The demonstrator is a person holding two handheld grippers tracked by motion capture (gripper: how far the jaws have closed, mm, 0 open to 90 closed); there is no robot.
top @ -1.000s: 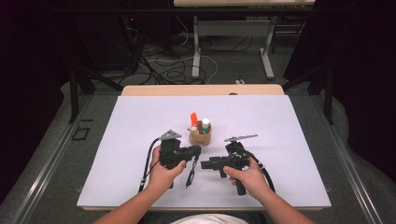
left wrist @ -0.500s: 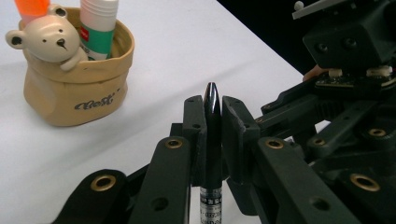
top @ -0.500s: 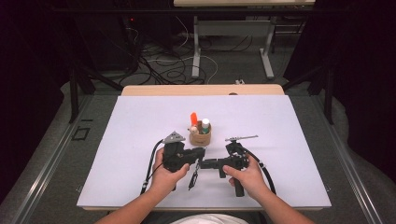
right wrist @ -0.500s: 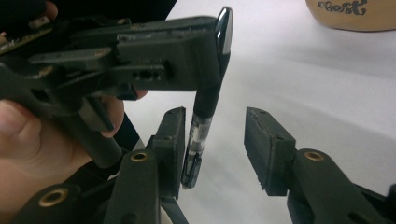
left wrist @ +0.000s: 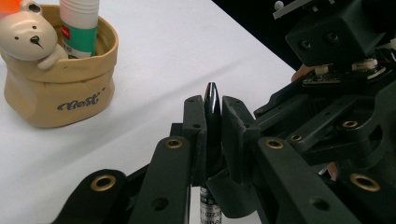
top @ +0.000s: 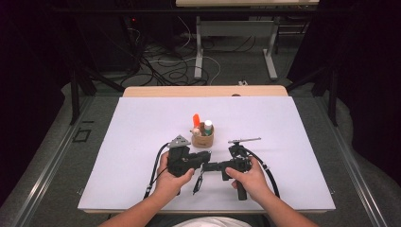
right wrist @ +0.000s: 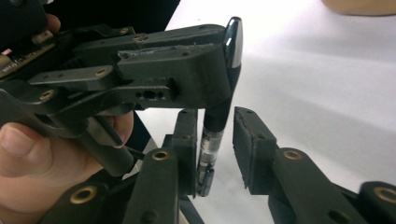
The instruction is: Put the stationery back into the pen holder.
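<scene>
Pen point(left wrist: 211, 121) sits upright between the left claw point(left wrist: 212, 135) jaws, clamped on its black cap end, near the worktop point(top: 142, 123) front edge at about 6 o'clock from the pouch point(top: 202, 140). Right claw point(right wrist: 215, 144) meets it from 3 o'clock: jaws apart, straddling the silver-banded barrel lower down, one jaw just beside the barrel, the other clear of it.

Step in hand, as I judge it: a two-handed pull, cap held by the left, barrel about to be taken by the right. Could equally be a plain hand-over; the frames do not settle which.

Next move calls for the right jaws to close square on the barrel, below the cap seam, then a straight draw along the pen's axis while the left keeps its hold. A skewed bite would likely twist the pen out of line.

Count:
- pen in the claws: one
- claws: two, one per hand point(top: 170, 182), both hands low at 6 o'clock
- tan pouch marked "Best": one, standing at centre of the worktop
- in the pouch: one glue stick point(left wrist: 79, 23), one bear-shaped thing point(left wrist: 30, 35), one orange item point(top: 196, 120) whose kind I cannot tell
- worktop: one, white
</scene>
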